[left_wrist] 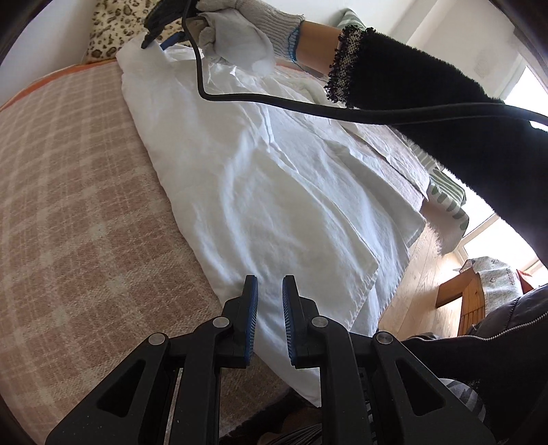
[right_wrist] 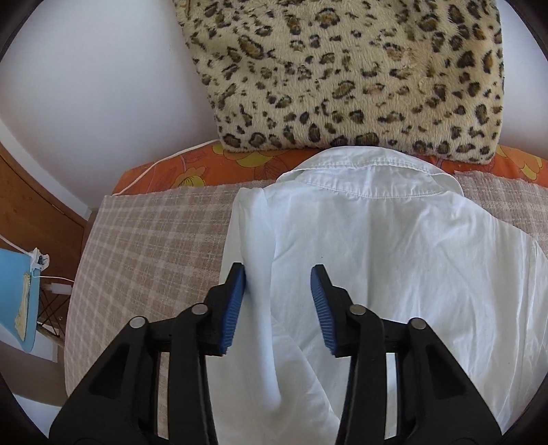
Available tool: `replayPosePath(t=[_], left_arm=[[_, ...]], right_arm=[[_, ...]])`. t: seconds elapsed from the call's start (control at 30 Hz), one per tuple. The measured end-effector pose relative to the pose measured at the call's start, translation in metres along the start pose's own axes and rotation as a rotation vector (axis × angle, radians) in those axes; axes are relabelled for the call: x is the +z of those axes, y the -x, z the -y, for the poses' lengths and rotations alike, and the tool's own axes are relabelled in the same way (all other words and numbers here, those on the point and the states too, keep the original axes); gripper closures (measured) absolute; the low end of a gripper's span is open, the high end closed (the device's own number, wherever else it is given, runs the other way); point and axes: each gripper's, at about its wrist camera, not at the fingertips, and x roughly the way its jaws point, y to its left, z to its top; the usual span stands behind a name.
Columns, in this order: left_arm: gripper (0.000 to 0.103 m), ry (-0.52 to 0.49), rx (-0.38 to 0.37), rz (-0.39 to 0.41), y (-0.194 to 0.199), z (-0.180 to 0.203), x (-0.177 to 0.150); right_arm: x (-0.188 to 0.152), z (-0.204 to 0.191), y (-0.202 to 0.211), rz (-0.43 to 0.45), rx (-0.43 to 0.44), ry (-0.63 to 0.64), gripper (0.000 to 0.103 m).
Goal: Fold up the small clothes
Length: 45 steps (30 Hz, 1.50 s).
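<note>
A white collared shirt (left_wrist: 260, 178) lies partly folded lengthwise on a checked beige bed cover (left_wrist: 75, 191). My left gripper (left_wrist: 270, 291) is open and empty, just above the shirt's hem end. My right gripper (right_wrist: 278, 277) is open and empty over the shirt (right_wrist: 394, 260) near its collar (right_wrist: 370, 178), with the folded left edge between its fingers. In the left wrist view the right gripper (left_wrist: 161, 37) shows at the far end of the shirt, held by a gloved hand (left_wrist: 239, 30).
A leopard-print cushion (right_wrist: 346, 68) stands against the white wall behind the collar. An orange floral sheet (right_wrist: 191, 171) edges the bed. A black cable (left_wrist: 308, 106) hangs over the shirt. A striped green cloth (left_wrist: 445, 198), wooden floor and wooden furniture (left_wrist: 462, 301) lie right of the bed.
</note>
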Motion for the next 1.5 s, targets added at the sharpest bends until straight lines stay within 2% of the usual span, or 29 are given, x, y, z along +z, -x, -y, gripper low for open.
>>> replayPosePath(t=[0.03, 0.13, 0.27, 0.37, 0.43, 0.53, 0.6, 0.67, 0.8, 0.9, 1.1, 1.3, 1.5], left_arm=[[0.090, -0.006, -0.003, 0.002, 0.000, 0.000, -0.001], [0.090, -0.011, -0.019, 0.006, -0.001, 0.000, -0.001], [0.090, -0.024, -0.017, -0.001, -0.005, 0.001, 0.002], [0.090, -0.042, 0.000, -0.014, -0.006, 0.007, 0.002], [0.090, -0.023, 0.015, -0.016, -0.004, 0.008, 0.003], [0.090, -0.014, 0.073, 0.016, 0.010, 0.009, 0.002], [0.090, 0.006, 0.111, 0.051, 0.024, 0.006, 0.003], [0.090, 0.037, 0.140, 0.098, 0.042, 0.003, 0.005], [0.088, 0.081, 0.208, 0.206, 0.079, 0.001, 0.009], [0.073, 0.095, 0.235, 0.264, 0.100, 0.005, 0.012], [0.072, 0.037, 0.252, 0.289, 0.121, 0.038, 0.029], [0.068, -0.023, 0.225, 0.322, 0.137, 0.072, 0.055], [0.068, -0.127, 0.195, 0.310, 0.121, 0.111, 0.087]], right_arm=[[0.002, 0.001, -0.007, -0.012, -0.032, 0.010, 0.098], [0.005, 0.009, -0.024, -0.011, -0.126, 0.016, 0.100], [0.008, 0.023, -0.033, -0.011, -0.119, -0.026, 0.102], [0.012, 0.027, -0.025, 0.013, -0.226, -0.027, 0.102], [0.014, 0.035, -0.002, 0.057, -0.189, -0.062, 0.099], [0.011, 0.055, 0.040, 0.094, -0.079, -0.152, 0.085], [0.003, 0.061, 0.070, 0.124, -0.060, -0.145, 0.084], [-0.009, 0.067, 0.104, 0.160, -0.037, -0.124, 0.082], [-0.042, 0.085, 0.165, 0.201, -0.001, -0.121, 0.069], [-0.068, 0.095, 0.211, 0.238, -0.029, -0.090, 0.063], [-0.122, 0.127, 0.276, 0.264, -0.049, -0.105, 0.063], [-0.176, 0.158, 0.310, 0.261, -0.117, -0.099, 0.063], [-0.224, 0.217, 0.336, 0.242, -0.171, -0.169, 0.062]])
